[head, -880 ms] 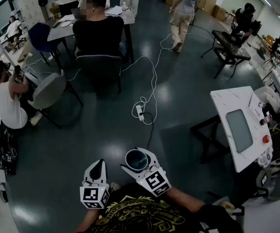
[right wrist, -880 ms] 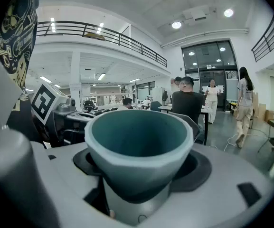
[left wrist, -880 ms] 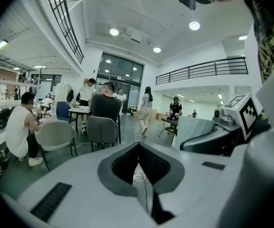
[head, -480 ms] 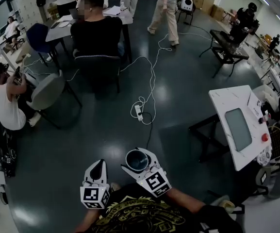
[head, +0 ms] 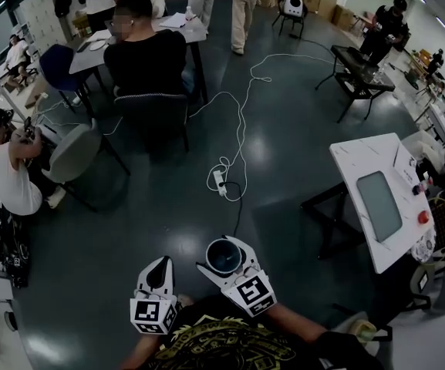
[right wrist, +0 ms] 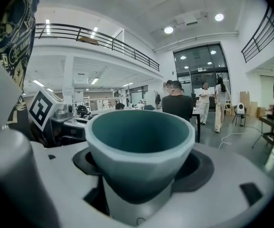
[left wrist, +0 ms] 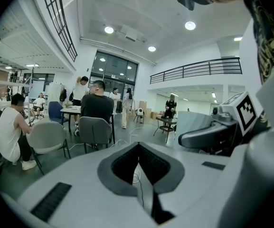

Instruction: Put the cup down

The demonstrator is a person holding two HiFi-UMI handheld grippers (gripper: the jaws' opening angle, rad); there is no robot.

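A teal cup [head: 223, 257] with a pale rim stands upright between the jaws of my right gripper [head: 225, 251], which is shut on it, low in the head view and close to my body. In the right gripper view the cup [right wrist: 139, 141] fills the middle, and the right gripper [right wrist: 141, 167] holds it by its lower part. My left gripper [head: 163, 265] is beside it on the left, shut and holding nothing. In the left gripper view the left gripper's [left wrist: 138, 148] dark pads meet in a point. Both grippers hang over the dark floor.
A white table with a screen [head: 376, 199] stands at the right, beside a black stand [head: 361, 75]. A power strip with a white cable [head: 222, 179] lies on the floor ahead. A grey chair [head: 72, 151] and seated people at a desk [head: 141, 48] are farther off.
Both grippers sit slightly lower and further right in the head view, with the cup still held. A person walking at the back has moved left.
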